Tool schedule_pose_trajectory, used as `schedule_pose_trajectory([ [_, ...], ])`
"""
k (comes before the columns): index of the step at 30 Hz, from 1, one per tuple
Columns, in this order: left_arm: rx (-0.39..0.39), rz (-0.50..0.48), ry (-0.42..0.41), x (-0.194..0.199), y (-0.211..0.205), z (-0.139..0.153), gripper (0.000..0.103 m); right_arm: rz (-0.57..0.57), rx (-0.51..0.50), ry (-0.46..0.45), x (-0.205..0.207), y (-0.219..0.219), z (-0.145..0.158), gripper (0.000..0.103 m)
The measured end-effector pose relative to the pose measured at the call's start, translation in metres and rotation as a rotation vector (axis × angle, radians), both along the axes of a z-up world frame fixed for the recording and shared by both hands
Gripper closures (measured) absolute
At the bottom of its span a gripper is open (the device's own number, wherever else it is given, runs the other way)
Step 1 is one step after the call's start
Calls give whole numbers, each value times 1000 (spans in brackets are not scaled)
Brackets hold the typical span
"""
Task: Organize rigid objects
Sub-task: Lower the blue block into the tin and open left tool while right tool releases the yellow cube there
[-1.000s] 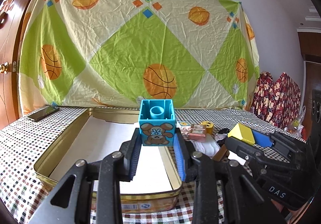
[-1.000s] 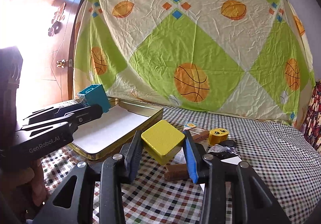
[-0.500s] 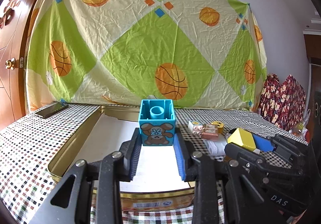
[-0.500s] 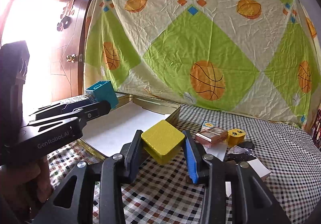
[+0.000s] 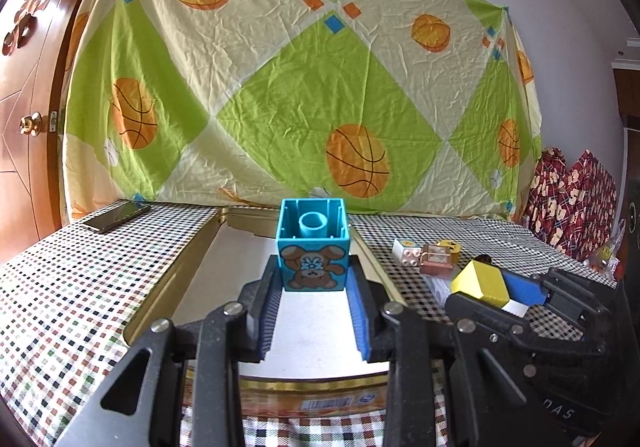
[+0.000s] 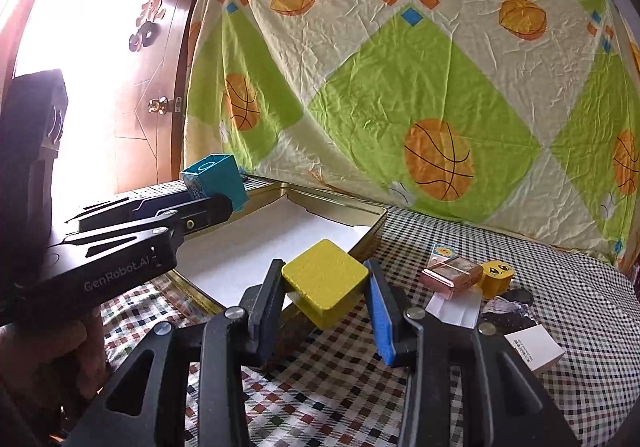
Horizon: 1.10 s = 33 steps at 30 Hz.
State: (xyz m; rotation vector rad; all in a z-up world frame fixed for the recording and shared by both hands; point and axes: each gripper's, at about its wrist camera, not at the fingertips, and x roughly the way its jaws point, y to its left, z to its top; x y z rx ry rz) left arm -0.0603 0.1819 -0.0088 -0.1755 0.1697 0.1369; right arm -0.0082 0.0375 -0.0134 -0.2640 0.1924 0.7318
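Indoors, over checked tablecloth (image 5: 80,287), left tool (image 5: 313,289) clamps blue block (image 5: 313,247), right tool (image 6: 326,301) yellow block (image 6: 325,283).

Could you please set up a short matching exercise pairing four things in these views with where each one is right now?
1. blue bunny block
2. yellow block
3. phone
4. rose-gold box

A. lying on the checked cloth, far left corner
B. clamped in the right gripper
C. clamped in the left gripper above the gold tin
D. resting on the cloth beside a smiley cube

Pairs: 1-C, 2-B, 3-A, 4-D
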Motion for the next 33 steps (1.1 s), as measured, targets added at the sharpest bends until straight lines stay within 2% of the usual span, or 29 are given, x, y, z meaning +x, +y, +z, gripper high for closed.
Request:
schedule_pose_trajectory([
  [11, -32, 0, 41, 3, 19, 4, 73, 44, -17, 45, 6, 11, 7, 61],
  [18, -18, 22, 78, 15, 34, 18, 73, 101, 8, 131, 25, 25, 27, 61],
  [24, 9, 25, 137, 36, 47, 26, 73, 102, -11, 186, 53, 43, 35, 61],
  [33, 2, -1, 258, 70, 60, 21, 73, 80, -32, 246, 90, 71, 41, 61],
])
